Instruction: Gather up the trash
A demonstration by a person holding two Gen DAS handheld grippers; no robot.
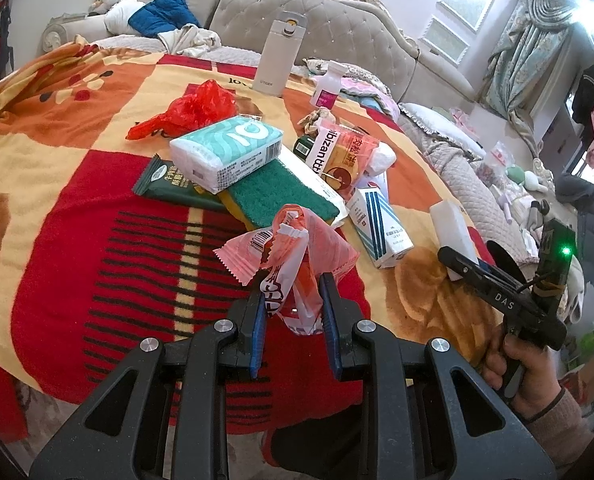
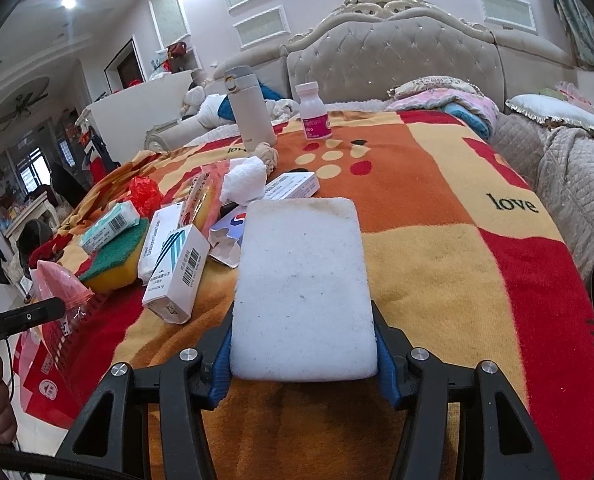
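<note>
A crumpled pink and white plastic wrapper bag stands up between the blue pads of my left gripper, which is shut on its lower part, just above the red and yellow blanket. My right gripper is shut on the near end of a flat white foam sponge, one pad pressing each long side. The left wrist view shows that sponge at the right, with a person's hand on the gripper handle. The pink bag also shows at the left edge of the right wrist view.
On the blanket lie a tissue pack, a green scouring sponge, a dark green wrapper, a blue-striped carton, a snack packet and a red plastic bag. A thermos and pill bottle stand behind, before a tufted sofa.
</note>
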